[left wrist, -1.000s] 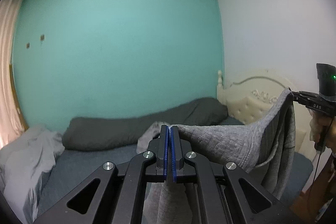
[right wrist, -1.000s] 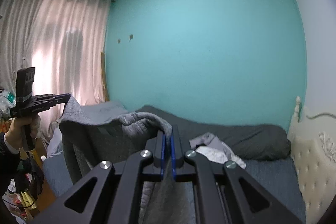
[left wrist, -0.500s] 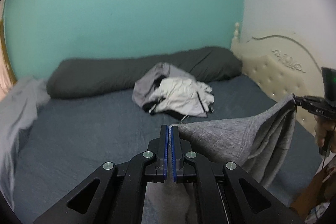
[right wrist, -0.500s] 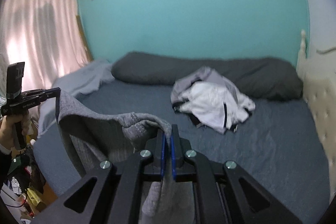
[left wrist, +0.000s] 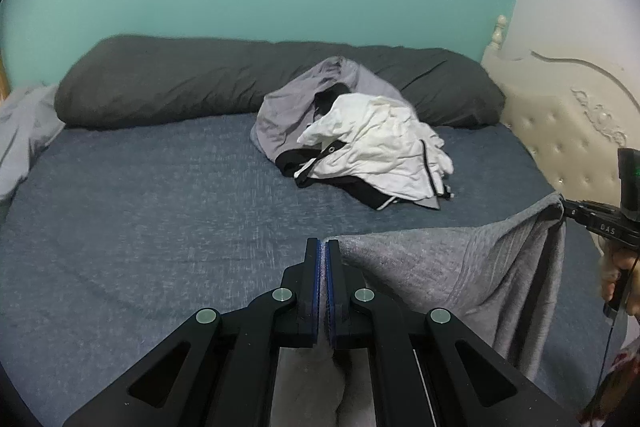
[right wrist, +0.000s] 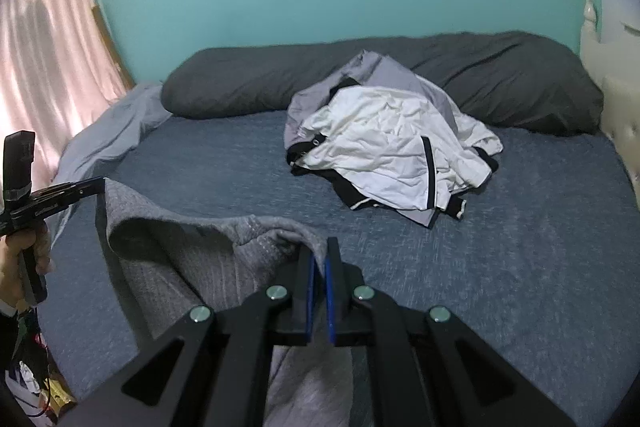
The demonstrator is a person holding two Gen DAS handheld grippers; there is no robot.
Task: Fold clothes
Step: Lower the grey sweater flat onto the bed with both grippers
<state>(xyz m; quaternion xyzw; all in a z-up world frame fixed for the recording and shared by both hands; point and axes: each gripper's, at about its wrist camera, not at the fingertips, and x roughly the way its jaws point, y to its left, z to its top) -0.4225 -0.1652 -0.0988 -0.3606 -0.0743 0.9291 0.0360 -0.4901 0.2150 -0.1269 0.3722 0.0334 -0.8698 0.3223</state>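
A grey knit garment [left wrist: 452,271] hangs stretched between my two grippers above the near edge of the bed. My left gripper [left wrist: 323,247] is shut on one corner of it, and the cloth runs right to the other gripper [left wrist: 568,213], held by a hand. In the right wrist view my right gripper [right wrist: 319,251] is shut on the opposite corner of the grey garment [right wrist: 188,251], which sags left toward the left gripper [right wrist: 100,185]. The garment's lower part drops out of sight below both cameras.
A blue bed sheet [left wrist: 140,211] lies ahead. A crumpled pile of white, lilac and black clothes [left wrist: 360,151] sits mid-bed. A long dark grey pillow [left wrist: 180,79] lines the teal wall. A cream headboard [left wrist: 568,119] stands right; curtains [right wrist: 44,55] and light bedding [right wrist: 108,139] left.
Both grippers have tilted and come down with the garment: the views swung from the wall to the bed surface. The garment stays held at both corners.
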